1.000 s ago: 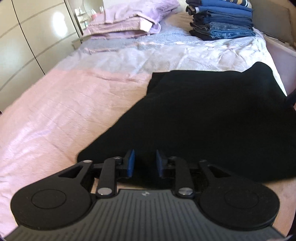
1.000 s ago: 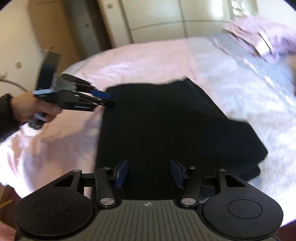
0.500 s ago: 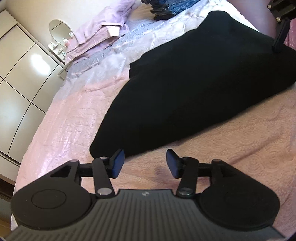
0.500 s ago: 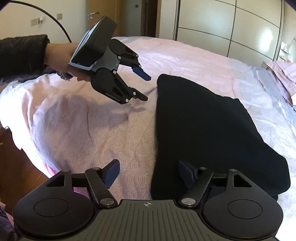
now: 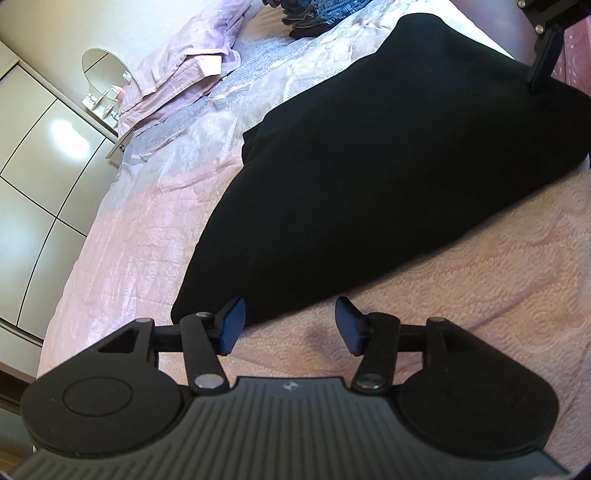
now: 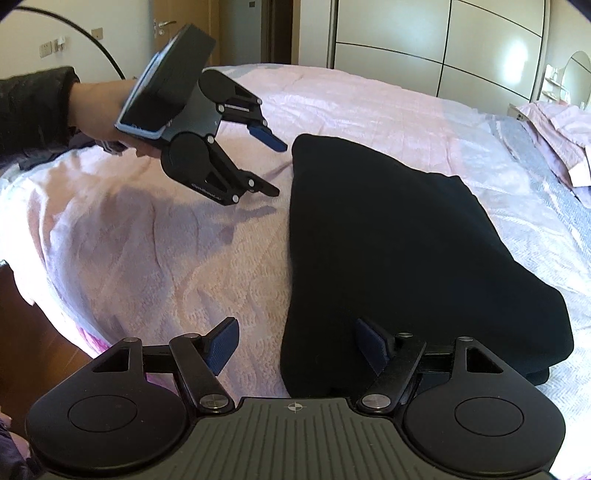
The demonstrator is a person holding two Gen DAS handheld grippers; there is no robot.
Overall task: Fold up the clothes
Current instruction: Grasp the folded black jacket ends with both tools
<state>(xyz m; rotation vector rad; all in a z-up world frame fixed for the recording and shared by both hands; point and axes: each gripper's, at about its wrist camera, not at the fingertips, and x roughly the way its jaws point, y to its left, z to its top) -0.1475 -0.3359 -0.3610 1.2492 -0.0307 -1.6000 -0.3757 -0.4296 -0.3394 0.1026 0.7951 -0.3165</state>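
A folded black garment (image 5: 388, 177) lies flat on the pink bedspread (image 5: 480, 288), near the bed's foot edge and well short of the pillows (image 5: 184, 70) at the head. In the right wrist view it reads as a thick slab, with a second layer showing under its right corner.

The left gripper (image 5: 290, 323) hovers just off the garment's near corner; its jaws are opening and only bare bedspread lies between them, the left pad (image 5: 232, 325) just beside the cloth's edge. A hand (image 6: 107, 122) in a dark sleeve (image 6: 33, 107) holds it, tilted down toward the bed.

The right gripper (image 6: 295, 347) is spread wide over the garment's near edge; that edge runs between the jaws, but the pads do not press on it. Its right pad (image 6: 371, 349) is over the black cloth, its left over the bedspread.

A stack of jeans (image 5: 314, 14) sits by the pillows; white wardrobe doors (image 6: 443, 44) and a round mirror (image 5: 105, 70) stand beyond the bed
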